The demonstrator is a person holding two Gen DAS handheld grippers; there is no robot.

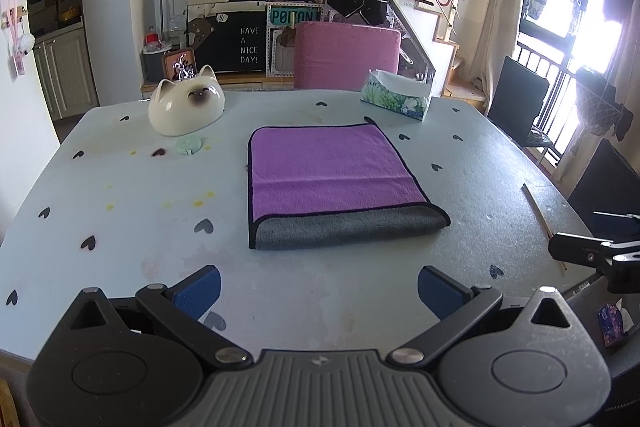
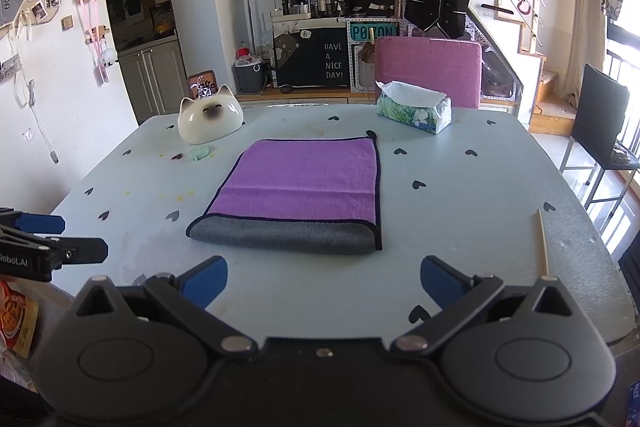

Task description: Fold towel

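Note:
A purple towel (image 1: 328, 167) with a grey underside and dark edging lies folded flat in the middle of the pale blue table (image 1: 120, 195). Its grey fold faces me along the near edge. It also shows in the right wrist view (image 2: 304, 183). My left gripper (image 1: 318, 291) is open and empty, hovering over the table just short of the towel's near edge. My right gripper (image 2: 324, 281) is open and empty too, at about the same distance from the towel. Each gripper shows at the side of the other's view: the right one (image 1: 592, 255) and the left one (image 2: 60, 243).
A white cat-shaped ceramic (image 1: 186, 107) and a small green round thing (image 1: 190, 145) sit at the far left. A tissue box (image 1: 396, 95) stands at the far right. A thin wooden stick (image 1: 542, 223) lies near the right edge. A pink chair (image 1: 346, 55) stands behind the table.

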